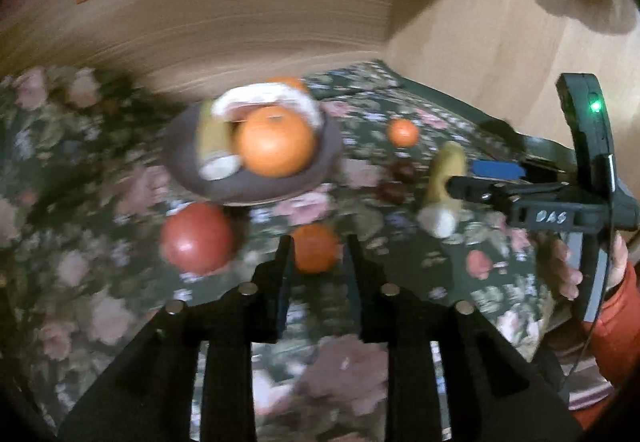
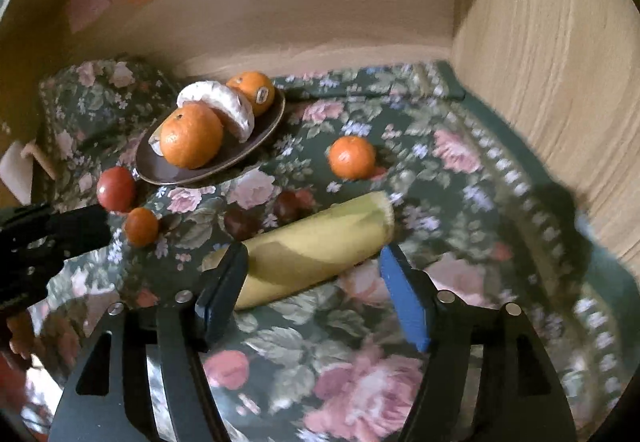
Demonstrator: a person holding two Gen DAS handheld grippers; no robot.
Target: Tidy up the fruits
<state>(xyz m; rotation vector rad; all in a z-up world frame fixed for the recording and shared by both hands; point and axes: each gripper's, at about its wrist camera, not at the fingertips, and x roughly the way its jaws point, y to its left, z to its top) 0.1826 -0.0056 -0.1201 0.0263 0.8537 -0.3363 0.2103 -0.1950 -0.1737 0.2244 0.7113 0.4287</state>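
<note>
- Right gripper (image 2: 314, 274): jaws spread wide, straddling the yellow banana (image 2: 320, 248) on the floral-cloth surface (image 2: 360, 382); pads not pressing.
- Left gripper (image 1: 318, 254): jaws narrowly parted, small orange mandarin (image 1: 316, 254) just beyond tips, nothing gripped.
- Red round tomato (image 1: 196, 238): beside it.
- Dark oval plate (image 2: 256, 138): farther back, holding two oranges.

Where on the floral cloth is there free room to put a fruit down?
Free: the wide strip between the lone orange and the wooden side wall; also the cloth right of the banana. Crowded: around the plate, the tomato and the small orange.
</note>
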